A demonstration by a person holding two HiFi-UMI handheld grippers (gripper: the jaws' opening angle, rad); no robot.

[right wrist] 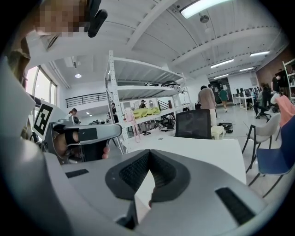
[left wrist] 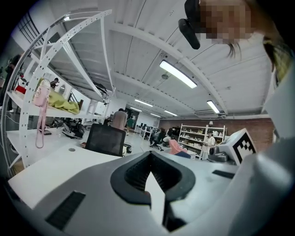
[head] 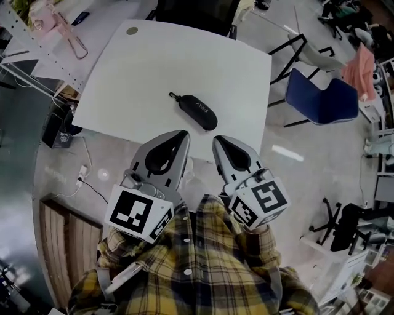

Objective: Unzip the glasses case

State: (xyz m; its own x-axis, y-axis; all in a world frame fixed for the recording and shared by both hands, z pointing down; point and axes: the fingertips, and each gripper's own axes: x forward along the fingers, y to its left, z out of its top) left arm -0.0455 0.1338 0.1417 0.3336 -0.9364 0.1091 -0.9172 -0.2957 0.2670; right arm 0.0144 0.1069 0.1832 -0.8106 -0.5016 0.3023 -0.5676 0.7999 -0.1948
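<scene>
Black oblong zipped glasses case [head: 200, 112], frame centre: likely light, stiff-shelled, slidey, so pin body, pinch pull loop [head: 174, 96] at upper-left end; grey left gripper [head: 183, 135] and grey right gripper [head: 217, 141] both closed, empty.

White table [head: 184, 61] on grey floor [head: 308, 184], blue chair [head: 321, 98] alongside, white shelving [right wrist: 138, 87], ceiling striplights [left wrist: 178, 74].

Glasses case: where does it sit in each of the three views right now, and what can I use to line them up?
Head view: the glasses case lies slanted at mid-frame on the white table.
Left gripper view: not in it.
Right gripper view: not in it.
Shared landmark: the black chair at the table's far edge, also seen in the left gripper view and the right gripper view.
</scene>
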